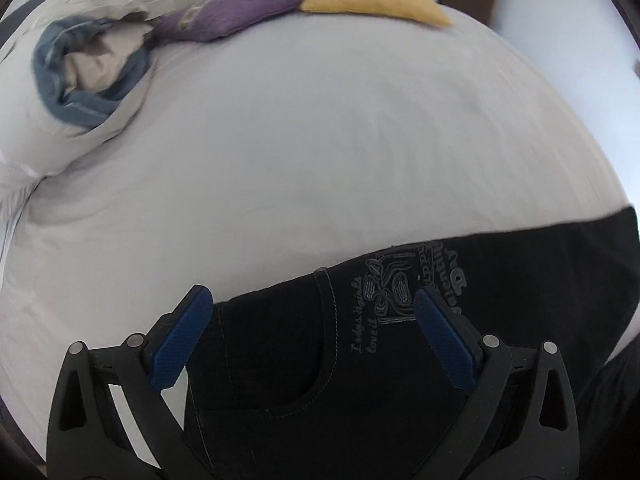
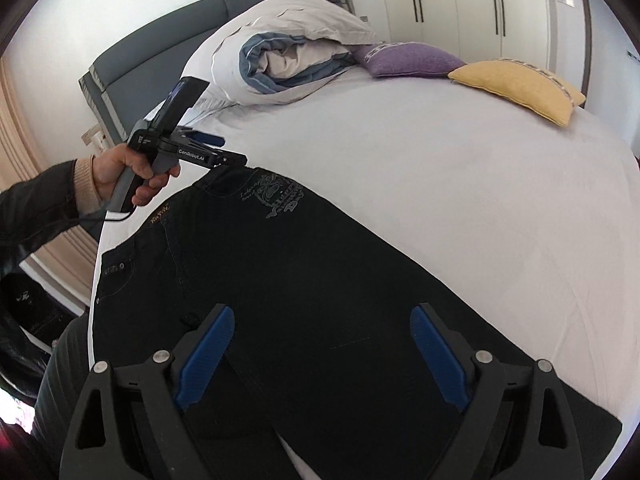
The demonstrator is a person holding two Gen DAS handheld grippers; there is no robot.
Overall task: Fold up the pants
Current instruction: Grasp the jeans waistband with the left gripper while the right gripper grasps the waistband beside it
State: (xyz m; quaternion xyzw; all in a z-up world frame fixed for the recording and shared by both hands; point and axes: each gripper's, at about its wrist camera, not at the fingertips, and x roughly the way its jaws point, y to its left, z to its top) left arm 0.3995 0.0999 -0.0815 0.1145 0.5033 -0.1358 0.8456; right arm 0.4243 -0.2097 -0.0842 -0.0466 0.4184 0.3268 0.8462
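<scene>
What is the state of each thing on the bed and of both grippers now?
Black denim pants: spread flat, not yet folded.
Left gripper: jaws open, over the waist.
Right gripper: jaws open, over the legs.
White and blue duvet: rolled up.
Purple cushion: lying flat.
Yellow cushion: lying flat.

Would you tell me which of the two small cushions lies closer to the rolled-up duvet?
The purple cushion: its end touches the rolled duvet, while the yellow cushion lies beyond it, farther from the headboard.

Pants on bed, before pillows
</scene>
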